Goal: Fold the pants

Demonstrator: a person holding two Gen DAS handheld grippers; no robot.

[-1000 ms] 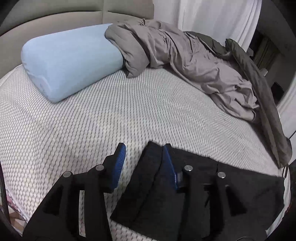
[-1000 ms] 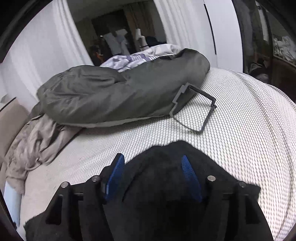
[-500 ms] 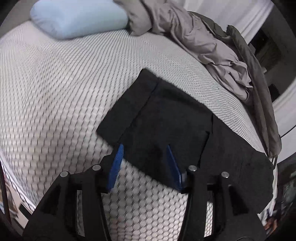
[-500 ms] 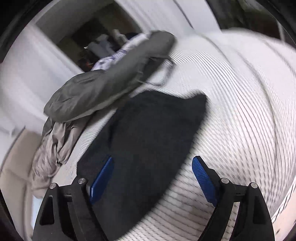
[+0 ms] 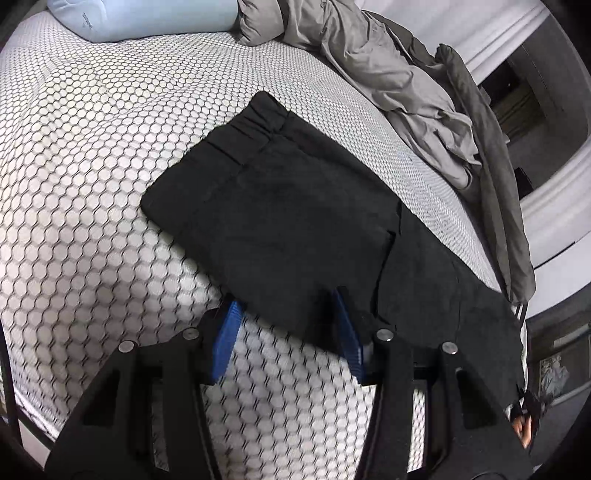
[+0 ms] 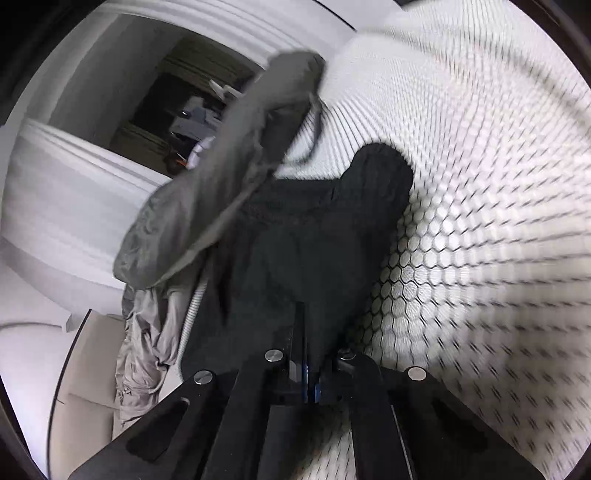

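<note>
Left wrist view: a mattress (image 5: pixel 96 155) with a white cover printed in a dark honeycomb pattern fills most of the picture. The black pants (image 5: pixel 295 206) lie flat on it, folded, the gathered elastic waistband toward the far side. The left gripper (image 5: pixel 286 328) hangs over the near edge of the pants with its blue pads apart; its jaws opened a little just now, and the cloth edge lies between them unpinched. At the head of the bed sits a pale blue pillow (image 5: pixel 147 18), beside it a crumpled grey duvet (image 5: pixel 388 70) that trails along the far edge. White curtains (image 5: pixel 517 44) hang behind.

Right wrist view: the picture is blurred. The right gripper (image 6: pixel 304 354) has just snapped closed, its pads pressed together over the black pants (image 6: pixel 314 240); whether cloth is caught between them cannot be told. A dark grey cover (image 6: pixel 221 177) overlaps the pants' far side. The honeycomb mattress (image 6: pixel 480 221) spreads to the right.
</note>
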